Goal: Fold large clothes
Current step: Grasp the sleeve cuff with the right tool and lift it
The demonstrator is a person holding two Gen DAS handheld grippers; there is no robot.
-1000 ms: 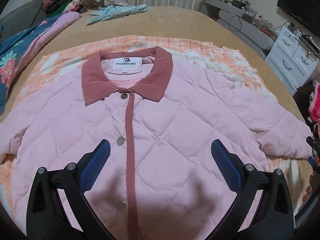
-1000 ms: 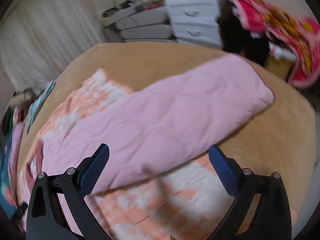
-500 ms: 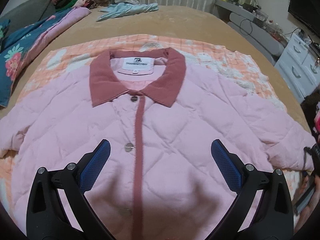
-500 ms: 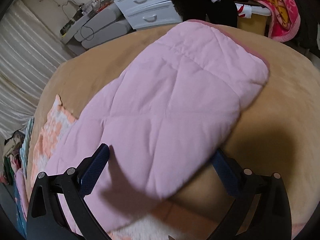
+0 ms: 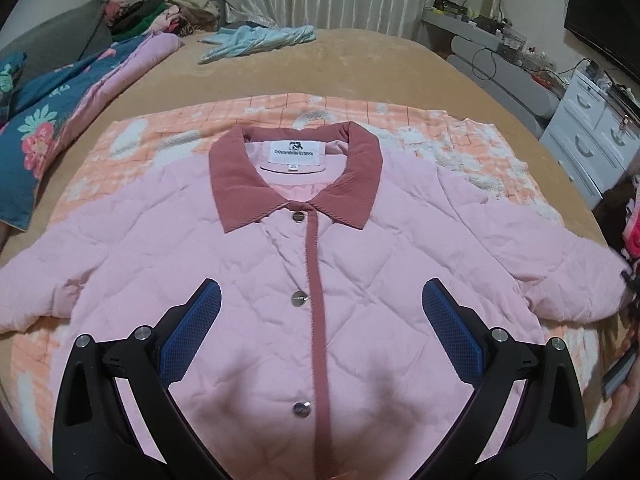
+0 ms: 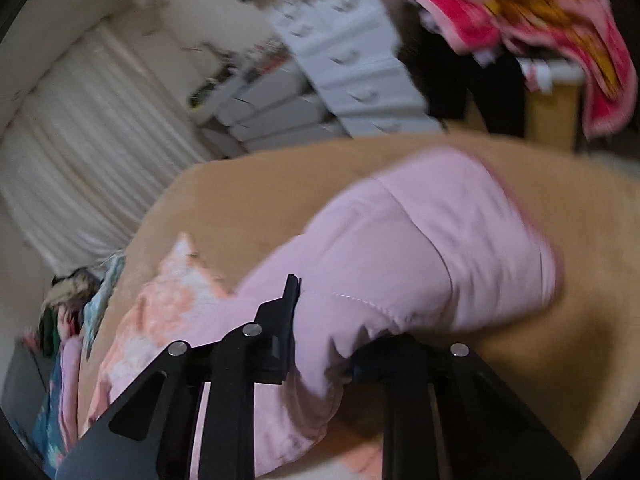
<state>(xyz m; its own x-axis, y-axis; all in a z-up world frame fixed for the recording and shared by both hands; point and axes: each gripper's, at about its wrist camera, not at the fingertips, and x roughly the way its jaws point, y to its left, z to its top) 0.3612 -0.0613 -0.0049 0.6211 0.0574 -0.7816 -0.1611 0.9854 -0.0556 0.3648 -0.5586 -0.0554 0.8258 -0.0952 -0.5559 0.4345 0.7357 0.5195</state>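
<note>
You are working over a tan plush-covered bed [image 5: 360, 64], with an orange-and-white checked fleece blanket [image 5: 440, 132] spread on it. The pink quilted jacket with a dusty-rose corduroy collar [image 5: 360, 272] is lying face up and buttoned on that blanket, collar pointing away from you, hem toward you, both sleeves running out sideways.

Your left gripper [image 5: 320, 316] is hovering above the lower chest of the jacket, jaws spread wide, holding nothing; the rose placket is running almost straight up between its blue pads [image 5: 192, 332].

Your right gripper [image 6: 320, 344] is pinching the jacket's right sleeve [image 6: 460, 240], jaws closed on a bunch of pink fabric partway along it. The view is blurred, so the exact grip line is unclear.

Key relation: the sleeve's long axis is running outward from the body, its cuff end lying beyond the right gripper, away from the placket. Judgement: the fold calls for carrying that sleeve inward across the chest, toward the left gripper. The right hand is the nearer one.
</note>
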